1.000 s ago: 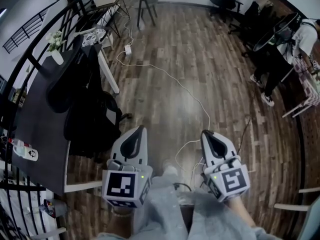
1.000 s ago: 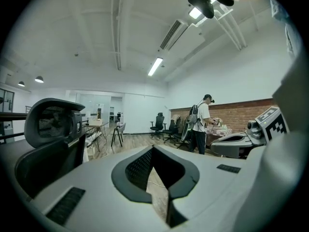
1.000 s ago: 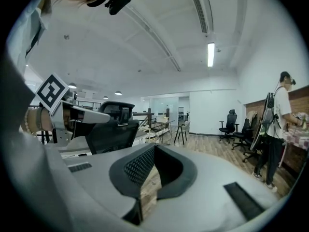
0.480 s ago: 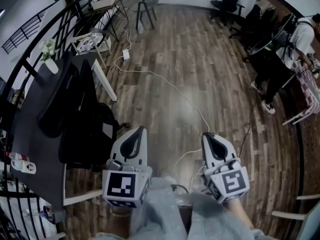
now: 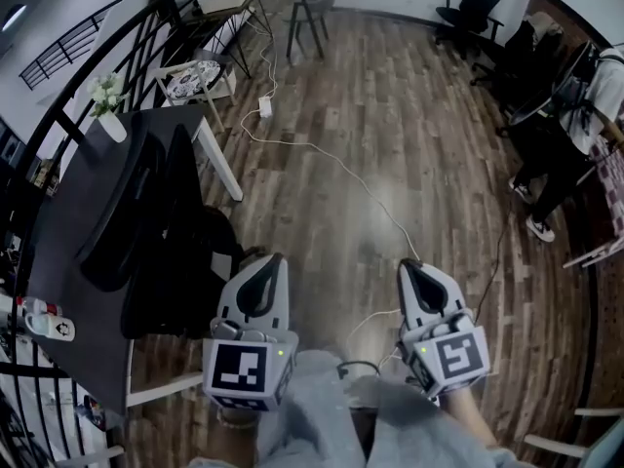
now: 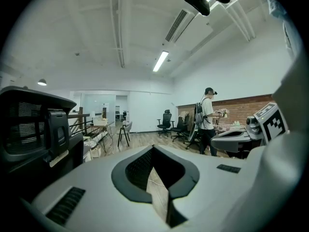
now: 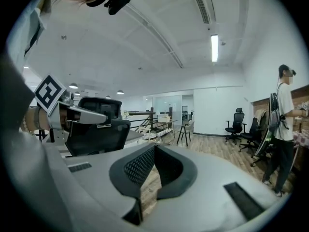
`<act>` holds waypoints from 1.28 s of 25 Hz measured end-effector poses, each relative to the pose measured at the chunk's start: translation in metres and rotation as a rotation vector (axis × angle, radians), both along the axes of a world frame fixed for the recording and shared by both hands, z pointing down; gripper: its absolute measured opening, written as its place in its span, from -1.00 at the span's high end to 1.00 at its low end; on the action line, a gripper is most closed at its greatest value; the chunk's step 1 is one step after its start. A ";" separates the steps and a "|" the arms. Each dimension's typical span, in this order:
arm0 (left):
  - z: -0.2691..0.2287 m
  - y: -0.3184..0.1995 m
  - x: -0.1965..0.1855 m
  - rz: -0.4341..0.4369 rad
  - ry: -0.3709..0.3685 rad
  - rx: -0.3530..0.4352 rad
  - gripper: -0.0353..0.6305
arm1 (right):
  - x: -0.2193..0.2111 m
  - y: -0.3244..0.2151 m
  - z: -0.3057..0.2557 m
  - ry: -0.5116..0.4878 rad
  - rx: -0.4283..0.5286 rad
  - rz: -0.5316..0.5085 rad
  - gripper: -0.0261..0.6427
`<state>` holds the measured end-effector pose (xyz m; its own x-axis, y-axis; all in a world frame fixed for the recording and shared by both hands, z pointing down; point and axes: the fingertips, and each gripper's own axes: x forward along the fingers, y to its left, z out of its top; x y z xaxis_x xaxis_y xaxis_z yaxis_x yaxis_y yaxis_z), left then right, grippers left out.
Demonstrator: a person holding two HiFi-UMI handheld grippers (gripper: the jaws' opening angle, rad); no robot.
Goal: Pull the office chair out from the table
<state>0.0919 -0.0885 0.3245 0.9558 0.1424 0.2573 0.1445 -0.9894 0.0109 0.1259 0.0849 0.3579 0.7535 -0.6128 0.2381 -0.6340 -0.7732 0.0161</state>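
Note:
The black office chair stands pushed in against the dark table at the left of the head view, its mesh back towards me. My left gripper is shut and empty, just right of the chair's seat and apart from it. My right gripper is also shut and empty, over the wooden floor. In the left gripper view the chair's headrest looms at the left beside the left gripper. The right gripper view has the chair left of the right gripper.
A white cable snakes over the floor between the grippers towards an adapter. A flower vase and a power strip sit on the table. A white side table, a stool, black chairs and a person stand farther off.
Both grippers have advanced together over the floor, still shut. The chair and table now lie closer beside the left gripper, and the chair has not moved.

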 end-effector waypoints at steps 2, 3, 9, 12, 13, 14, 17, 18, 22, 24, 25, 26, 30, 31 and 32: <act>0.004 -0.007 0.004 -0.013 -0.013 -0.007 0.89 | 0.006 -0.006 0.003 -0.018 -0.006 -0.005 0.91; 0.005 -0.010 0.006 -0.016 -0.014 -0.008 0.89 | 0.008 -0.010 0.003 -0.018 -0.007 -0.009 0.91; 0.001 -0.032 0.004 -0.057 0.015 0.000 0.89 | 0.016 -0.032 0.004 0.000 -0.017 -0.062 0.91; -0.001 -0.047 -0.002 -0.095 0.014 0.003 0.89 | 0.018 -0.048 0.005 0.006 -0.027 -0.095 0.91; -0.002 -0.052 -0.004 -0.113 0.017 0.004 0.89 | 0.018 -0.055 0.005 0.005 -0.031 -0.109 0.91; -0.003 -0.058 -0.006 -0.132 0.019 0.004 0.89 | 0.019 -0.061 0.005 0.005 -0.034 -0.125 0.91; -0.002 -0.075 -0.016 -0.182 0.011 0.005 0.89 | 0.018 -0.082 0.007 0.002 -0.040 -0.176 0.91; 0.000 -0.081 -0.020 -0.205 0.005 0.005 0.89 | 0.019 -0.089 0.007 0.002 -0.042 -0.198 0.91; 0.000 -0.107 -0.032 -0.329 0.007 0.014 0.89 | 0.031 -0.123 0.000 0.036 -0.049 -0.331 0.91; -0.005 -0.117 -0.035 -0.384 0.021 0.020 0.89 | 0.037 -0.139 -0.001 0.046 -0.064 -0.395 0.91; -0.006 -0.122 -0.037 -0.409 0.024 0.034 0.89 | 0.042 -0.147 -0.001 0.048 -0.070 -0.423 0.91; -0.006 -0.128 -0.039 -0.435 0.025 0.052 0.89 | 0.047 -0.157 -0.001 0.052 -0.073 -0.452 0.91; -0.006 -0.157 -0.051 -0.571 0.015 0.088 0.89 | 0.068 -0.202 -0.001 0.066 -0.100 -0.583 0.91; -0.008 -0.165 -0.053 -0.602 0.011 0.093 0.89 | 0.073 -0.214 -0.003 0.073 -0.107 -0.616 0.91; -0.010 -0.172 -0.054 -0.630 0.012 0.100 0.89 | 0.079 -0.226 -0.005 0.084 -0.111 -0.647 0.91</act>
